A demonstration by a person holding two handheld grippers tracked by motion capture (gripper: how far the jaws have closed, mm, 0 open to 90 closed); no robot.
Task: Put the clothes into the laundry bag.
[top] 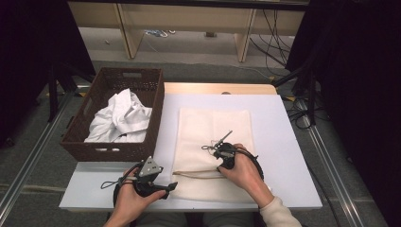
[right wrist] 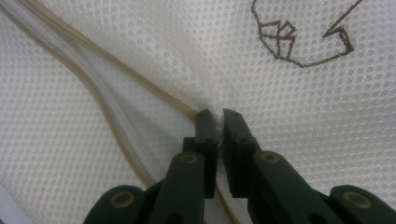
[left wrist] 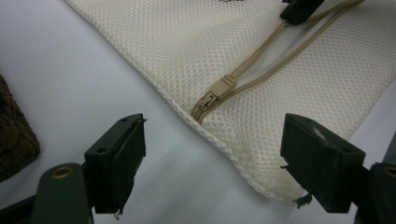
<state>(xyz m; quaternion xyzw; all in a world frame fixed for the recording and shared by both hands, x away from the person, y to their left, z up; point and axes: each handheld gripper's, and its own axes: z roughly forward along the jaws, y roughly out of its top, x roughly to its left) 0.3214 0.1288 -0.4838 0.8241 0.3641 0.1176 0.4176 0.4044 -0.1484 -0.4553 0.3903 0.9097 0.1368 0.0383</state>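
Observation:
A cream mesh bag (top: 213, 127) lies flat on the white table (top: 288, 142), and its tan zipper (top: 198, 173) stands partly undone along the near end. My right gripper (top: 220, 166) is shut on the mesh beside the zipper tape; in the right gripper view the fabric (right wrist: 140, 56) puckers between the closed tips of the right gripper (right wrist: 215, 116). My left gripper (top: 171, 187) stands open at the bag's near left corner. In the left gripper view the zipper pull (left wrist: 223, 86) lies just beyond the left gripper (left wrist: 215, 123), with nothing between the jaws.
A dark wicker basket (top: 94, 151) holding crumpled white cloth (top: 120, 118) stands at the table's left side. A dark line drawing (right wrist: 299, 42) is printed on the mesh. The table's near edge runs just below both hands.

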